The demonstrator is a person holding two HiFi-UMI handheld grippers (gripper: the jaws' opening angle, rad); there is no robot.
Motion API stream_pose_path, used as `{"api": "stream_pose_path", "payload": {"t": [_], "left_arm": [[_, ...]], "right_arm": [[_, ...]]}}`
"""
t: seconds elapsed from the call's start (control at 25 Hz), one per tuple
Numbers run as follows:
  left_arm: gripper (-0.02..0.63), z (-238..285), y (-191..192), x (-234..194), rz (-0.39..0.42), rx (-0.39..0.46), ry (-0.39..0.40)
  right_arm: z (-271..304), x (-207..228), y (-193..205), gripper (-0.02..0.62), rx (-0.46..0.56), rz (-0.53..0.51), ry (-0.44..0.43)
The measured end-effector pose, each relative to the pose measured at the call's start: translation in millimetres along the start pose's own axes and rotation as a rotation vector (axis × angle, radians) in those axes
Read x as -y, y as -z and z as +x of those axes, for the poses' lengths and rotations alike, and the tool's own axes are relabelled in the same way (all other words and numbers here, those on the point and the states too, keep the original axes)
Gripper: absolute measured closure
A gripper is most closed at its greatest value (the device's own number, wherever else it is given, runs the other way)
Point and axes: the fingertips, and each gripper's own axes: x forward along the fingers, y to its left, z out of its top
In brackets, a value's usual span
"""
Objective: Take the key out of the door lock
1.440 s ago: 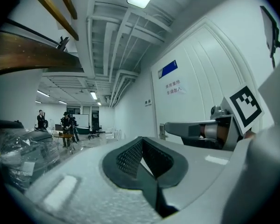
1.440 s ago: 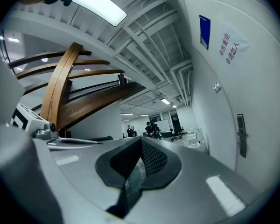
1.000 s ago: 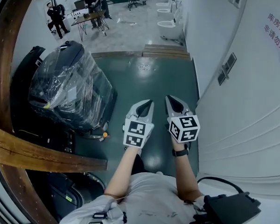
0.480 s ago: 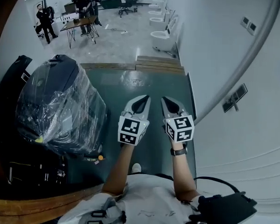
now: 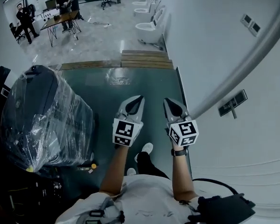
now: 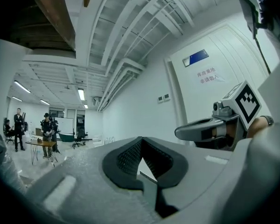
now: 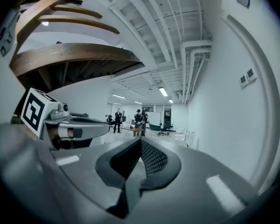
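Head view looks down on the person's two bare forearms (image 5: 114, 167), stretched forward side by side over a dark green floor (image 5: 130, 85). The left hand-held gripper (image 5: 139, 98) and the right hand-held gripper (image 5: 168, 101) point ahead, about level, near each other but apart. Each one has its marker cube (image 5: 125, 132) toward the person. A black watch (image 5: 179, 152) sits on the right wrist. In the left gripper view and the right gripper view both pairs of jaws are pressed together with nothing between them.

Behind the right hand-held gripper, at the person's hip, lies a black bag (image 5: 224, 208); what is in it I cannot tell. To the left of the left hand-held gripper stands a big dark object wrapped in clear plastic film (image 5: 42, 115). To the right of the right hand-held gripper rises a white wall with a dark plate (image 5: 232, 103) on it.

On that side the left gripper view shows a white door (image 6: 214, 45) with a blue sign (image 6: 196, 57). Under the sign are two lines of red Chinese characters (image 6: 209, 75), too small to read surely. The key and the lock cannot be made out on it in any view.

Ahead of both hand-held grippers the green floor ends at wooden boards (image 5: 144, 59). Further ahead, white toilets (image 5: 147, 31) stand in a row along the wall. Far to the left, people stand around a counter (image 5: 60, 18).
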Motion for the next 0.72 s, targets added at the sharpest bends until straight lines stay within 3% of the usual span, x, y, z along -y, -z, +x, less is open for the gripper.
{"api": "stream_pose_path", "payload": {"t": [0.16,0.32,0.48,0.72], "left_arm": [[0.607,74,3,-19,0.001,-0.008,0.009],[0.607,174,-19,-9,-0.013,0.008,0.061],[0.607,254,-37,32,0.037,0.028,0.209],[0.607,339,-6,115,0.061,0.002,0.444]], "right_arm": [[36,69,3,0.589,0.007,0.022,0.109],[62,164,-27,0.589,0.076,-0.029,0.211],[54,241,-43,0.589,0.129,-0.063,0.368],[21,317,2,0.589,0.051,-0.021,0.552]]}}
